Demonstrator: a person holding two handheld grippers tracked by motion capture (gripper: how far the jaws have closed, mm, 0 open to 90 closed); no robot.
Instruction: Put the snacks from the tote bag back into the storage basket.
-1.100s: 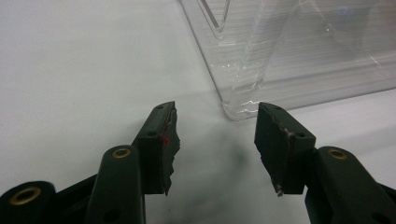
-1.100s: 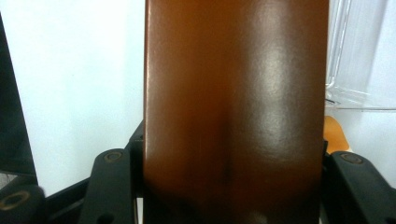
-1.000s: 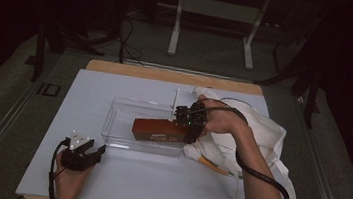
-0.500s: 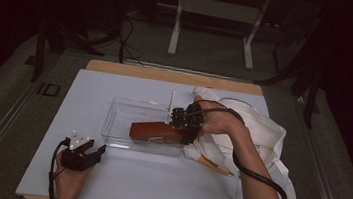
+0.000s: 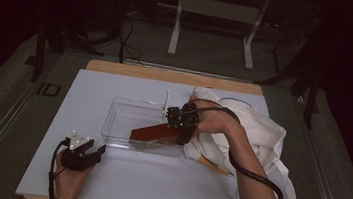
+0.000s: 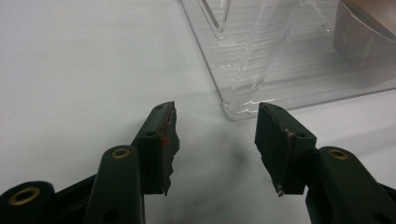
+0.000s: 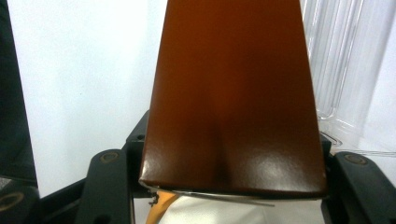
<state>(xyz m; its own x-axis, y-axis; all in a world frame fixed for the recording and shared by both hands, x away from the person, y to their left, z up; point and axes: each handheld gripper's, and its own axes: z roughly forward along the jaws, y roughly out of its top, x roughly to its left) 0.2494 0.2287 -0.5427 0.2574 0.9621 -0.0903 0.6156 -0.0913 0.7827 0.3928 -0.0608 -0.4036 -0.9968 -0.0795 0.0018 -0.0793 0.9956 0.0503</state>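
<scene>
brown box [image 5: 153, 132]: glossy reddish-brown carton, long flat faces, slight dent near the gripped end in the right gripper view [image 7: 233, 93]. it sits tilted inside the clear plastic bin [image 5: 127, 119], right end raised at the bin's right wall, left end down toward the floor of the bin. right hand-held gripper [image 5: 180, 125] is clamped across that raised end, jaws pressed on both sides of the carton. bin is a transparent rectangular tray with ribbed walls [image 6: 261, 60], mid table [image 5: 89, 94]; the box is its content as far as visible. white cloth bag [image 5: 256, 134] lies crumpled just right of the bin, under the right forearm, with an orange strap [image 5: 215, 165] poking out. left hand-held gripper [image 5: 82, 155] rests on the table near the bin's front-left corner, jaws spread wide, holding nothing [image 6: 215, 140].
</scene>
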